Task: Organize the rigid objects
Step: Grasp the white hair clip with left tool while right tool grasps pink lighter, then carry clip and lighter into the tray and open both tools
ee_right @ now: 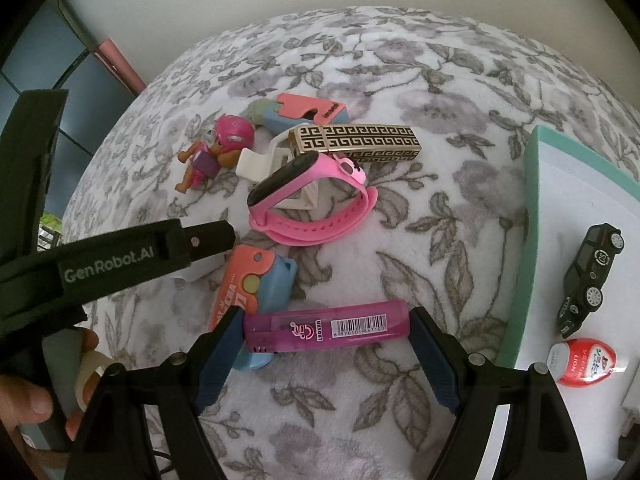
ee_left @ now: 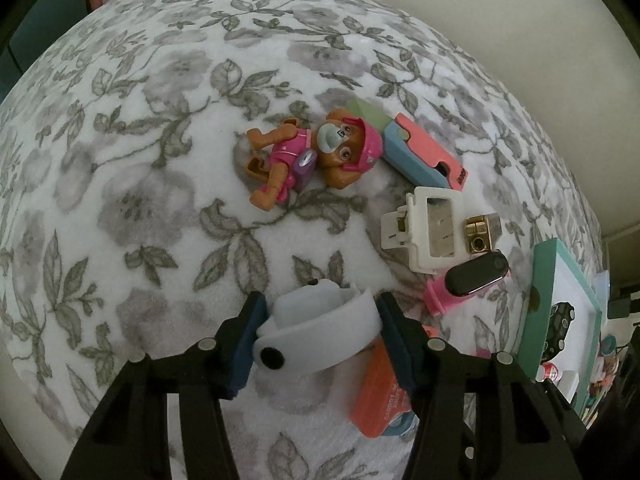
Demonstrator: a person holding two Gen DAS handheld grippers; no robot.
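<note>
Left wrist view: the left gripper [ee_left: 318,330] is clamped on a white plastic piece [ee_left: 320,328], its blue pads pressing both ends, just above the floral blanket [ee_left: 140,208]; beneath it lies an orange-and-blue case [ee_left: 378,404]; farther out sit a pink smartband [ee_left: 468,280], a white clip [ee_left: 424,232] and a gold lighter [ee_left: 482,234], then a toy pup figure [ee_left: 310,156] beside a pink-and-blue case [ee_left: 424,156]; at the right edge a teal-rimmed tray [ee_left: 540,300]; beyond the blanket, a pale wall [ee_left: 520,20].

Right wrist view: the right gripper [ee_right: 326,330] has its jaws wide around a purple lighter [ee_right: 326,326] lying on the blanket; whether the pads touch its ends I cannot tell; on the tray rest a black toy car [ee_right: 590,276] and a red-and-white container [ee_right: 582,362]; at the left a hand [ee_right: 28,400] holds the other gripper.
</note>
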